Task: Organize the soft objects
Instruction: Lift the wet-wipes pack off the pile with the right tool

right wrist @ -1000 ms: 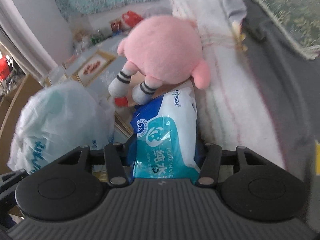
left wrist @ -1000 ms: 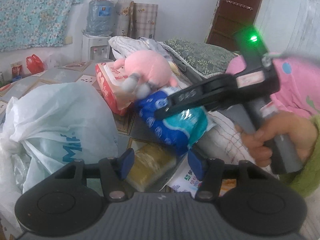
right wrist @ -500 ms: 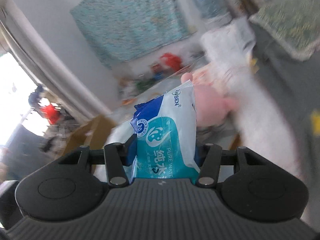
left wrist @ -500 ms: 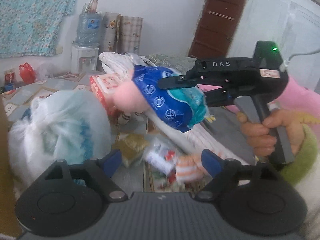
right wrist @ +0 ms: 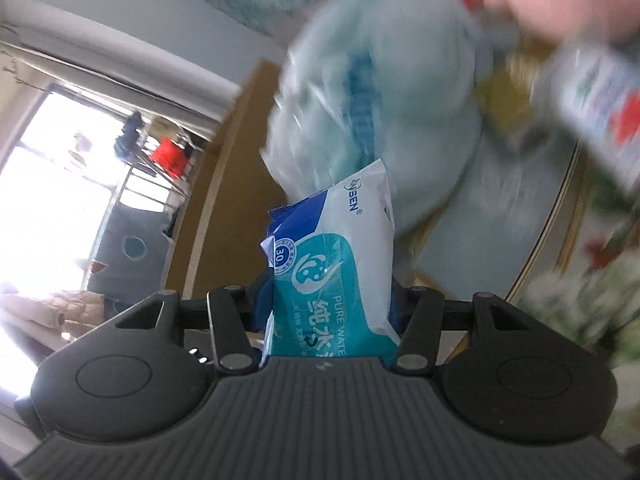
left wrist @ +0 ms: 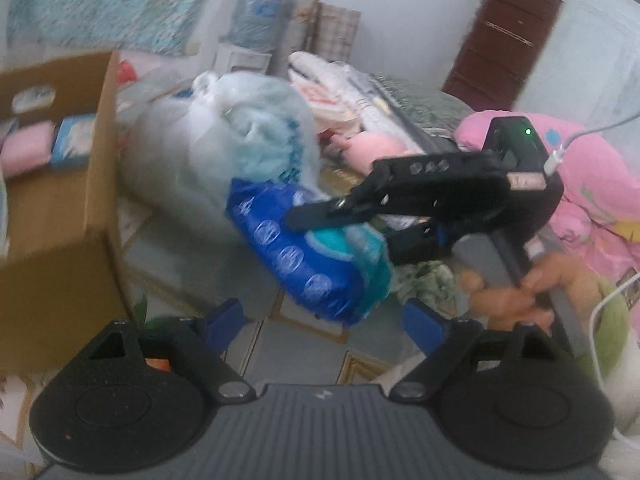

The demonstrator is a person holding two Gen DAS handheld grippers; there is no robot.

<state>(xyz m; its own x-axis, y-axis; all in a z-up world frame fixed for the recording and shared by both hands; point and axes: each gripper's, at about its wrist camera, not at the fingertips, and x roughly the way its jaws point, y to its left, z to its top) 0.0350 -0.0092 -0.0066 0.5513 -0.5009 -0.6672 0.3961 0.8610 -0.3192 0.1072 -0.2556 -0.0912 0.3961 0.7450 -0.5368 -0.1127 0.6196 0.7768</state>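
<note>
1. Holding the wet-wipes pack (right wrist: 332,280) in our right gripper (right wrist: 326,300), we have its two jaws pressed on the pack's sides, with most of the packet sticking out ahead of them. In the left wrist view the same pack (left wrist: 308,256) hangs in the air just in front of the stuffed plastic bag (left wrist: 224,152).

2. We judge the pack light and soft: a sealed film pouch that gives under pressure and is probably slick, so a squeeze across its thick middle should hold better than one on its crimped end.

3. Our left gripper (left wrist: 326,316) carries nothing. Its jaws have just been opening and now stand wide, with only the floor showing between the blue pads.

4. The cardboard box (left wrist: 68,184) stands to the left, open at the top, with a pink soft item and a small blue pack already lying inside. It looks to us like the place for the wipes.

5. The box's near wall is a stiff upright edge, so we would carry the pack over it, not push into it.

6. Room is tight on the right, where the bag, the pink plush toy (left wrist: 376,148) and the bedding crowd together. The tiled floor beside the box is barer.
</note>
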